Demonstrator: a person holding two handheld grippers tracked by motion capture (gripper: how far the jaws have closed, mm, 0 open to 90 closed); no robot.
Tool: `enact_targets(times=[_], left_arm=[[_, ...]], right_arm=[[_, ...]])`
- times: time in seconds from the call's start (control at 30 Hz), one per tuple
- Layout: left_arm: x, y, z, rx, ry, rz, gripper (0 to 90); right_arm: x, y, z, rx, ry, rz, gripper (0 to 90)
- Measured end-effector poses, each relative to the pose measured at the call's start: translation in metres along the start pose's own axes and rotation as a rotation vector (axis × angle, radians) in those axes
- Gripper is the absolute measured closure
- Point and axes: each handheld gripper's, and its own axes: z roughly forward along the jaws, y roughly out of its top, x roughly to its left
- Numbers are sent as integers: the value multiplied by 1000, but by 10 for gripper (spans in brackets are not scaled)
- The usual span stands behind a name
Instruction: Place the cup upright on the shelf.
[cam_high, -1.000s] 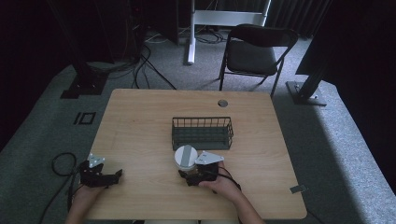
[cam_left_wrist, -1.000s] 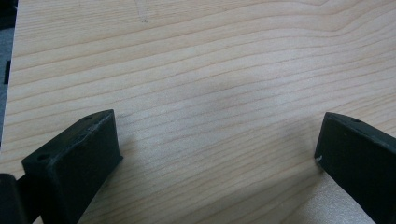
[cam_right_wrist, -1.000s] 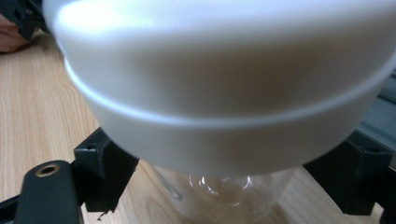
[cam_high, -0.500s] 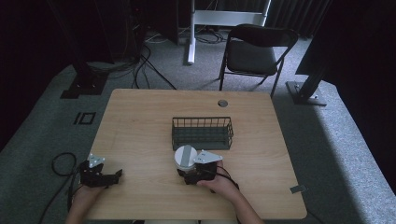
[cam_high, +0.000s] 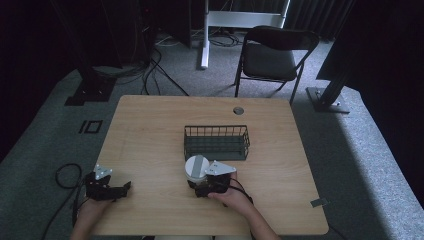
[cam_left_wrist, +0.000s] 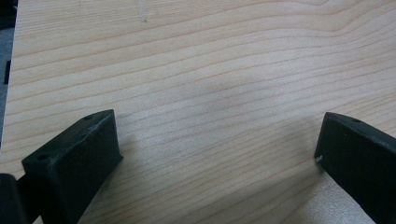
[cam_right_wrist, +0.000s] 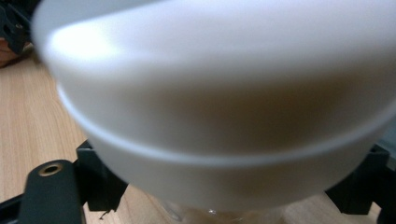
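a white lidded container (cam_high: 195, 169) is seen standing on the wooden table (cam_high: 150, 130), near the front edge and just in front of the black wire basket (cam_high: 216, 142), which sits at the middle of the table and looks empty. the right gripper (cam_high: 200, 186) is placed at the near side of the container, with the person's right hand (cam_high: 227, 192) behind it. in the right gripper view the container (cam_right_wrist: 224, 102) is met very close, blurred and wide, and the two black jaws are seen on either side of its lower part, set apart by the width of the body. whether the jaws are already pressed against the wall or stand just clear of it cannot be told, since the contact is hidden by the overhanging lid.

the left gripper (cam_high: 116, 189) is held low over the front left corner of the table, well apart from the container. in the left gripper view its jaws are spread wide, nothing is held between them, and bare wood is shown in the gap.

the step in hand is judged to be the taking hold of the container by the right gripper. the next move is judged to call for a firm closing on the body below the lid, then a straight lift high enough for the basket's rim to be cleared, so that the container can be carried forward and lowered inside. a tilted or loose grip is to be avoided, as the smooth rounded wall could slip.
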Motion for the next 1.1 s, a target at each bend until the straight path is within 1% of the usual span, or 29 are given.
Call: enact_targets(times=[0.03,0.07,0.27,0.33,0.4,0.47,0.57,0.7,0.77,0.8,0.93,1.0,1.07,1.1], left_arm=[[0,0,0,0,0,0,1],[0,0,0,0,0,0,1],[0,0,0,0,0,0,1],[0,0,0,0,0,0,1],[0,0,0,0,0,0,1],[0,0,0,0,0,0,1],[0,0,0,0,0,0,1],[0,0,0,0,0,0,1],[0,0,0,0,0,0,1],[0,0,0,0,0,0,1],[0,0,0,0,0,0,1],[0,0,0,0,0,0,1],[0,0,0,0,0,0,1],[0,0,0,0,0,0,1]], right_arm=[[-1,0,-1,-12,5,23,182],[-2,1,-1,-19,5,29,183],[-2,2,-3,-4,-3,5,184],[-2,2,-3,-3,1,18,184],[-1,3,-4,-10,0,13,184],[-1,5,-6,-9,14,10,184],[0,10,-9,-9,14,-2,184],[1,21,-15,-33,19,-7,184],[1,25,-17,-42,20,-18,184],[1,28,-19,-49,15,-18,184],[-1,38,-25,-70,26,-9,184],[-3,43,-27,-85,19,-10,184],[-3,45,-28,-86,18,-14,184],[-4,47,-29,-91,10,-19,184]])
